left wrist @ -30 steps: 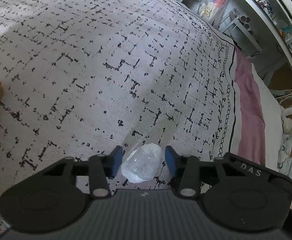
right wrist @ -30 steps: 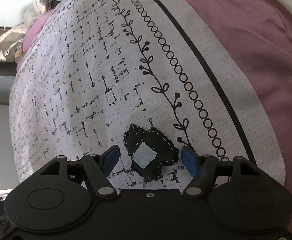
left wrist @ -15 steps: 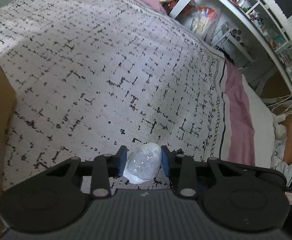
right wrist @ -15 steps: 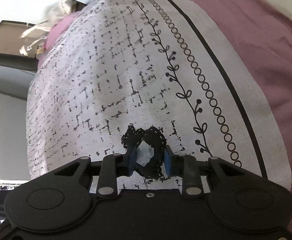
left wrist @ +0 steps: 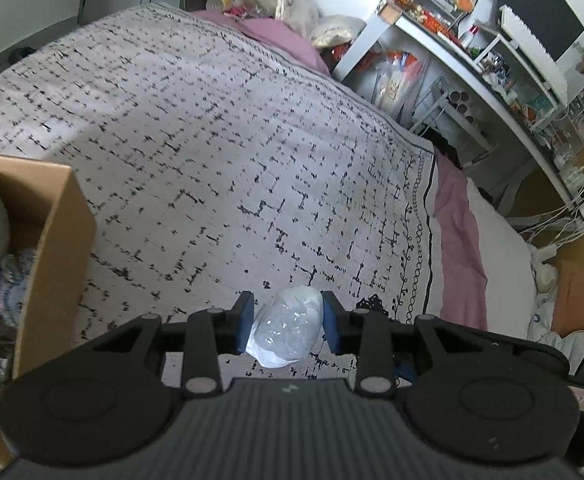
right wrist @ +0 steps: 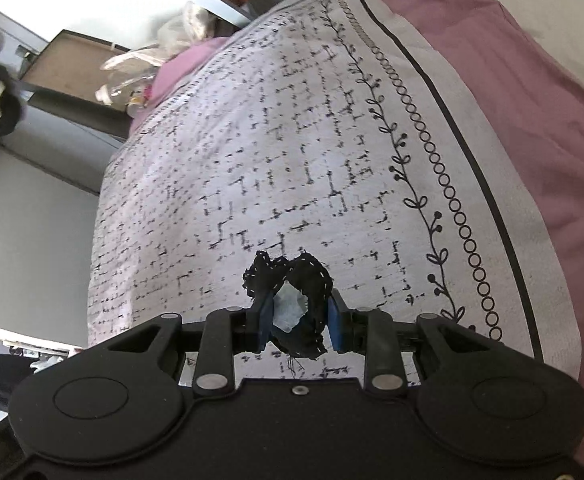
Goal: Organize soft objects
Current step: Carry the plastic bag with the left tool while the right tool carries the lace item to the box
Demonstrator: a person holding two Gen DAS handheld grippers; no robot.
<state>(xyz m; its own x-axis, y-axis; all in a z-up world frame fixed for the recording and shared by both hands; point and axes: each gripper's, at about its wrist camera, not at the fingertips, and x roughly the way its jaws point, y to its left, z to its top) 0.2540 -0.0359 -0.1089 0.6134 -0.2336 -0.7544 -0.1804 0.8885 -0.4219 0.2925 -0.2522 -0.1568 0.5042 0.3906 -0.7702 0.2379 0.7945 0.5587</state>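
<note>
My left gripper (left wrist: pixel 287 326) is clenched on a crumpled clear plastic bag (left wrist: pixel 285 330), squeezed between the blue pads and lifted clear of the grey black-patterned bedspread (left wrist: pixel 219 168). What my next move turns on, I judge, is the open brown cardboard box (left wrist: pixel 57 240): it lies off to the left of this gripper, close by, so the left hand is the nearer one. My right gripper (right wrist: pixel 299 318) grasps a small black fabric piece with white stitching and a pale patch (right wrist: pixel 296 300), folded up between its pads, above the bedspread. The box does not show in the right view.
</note>
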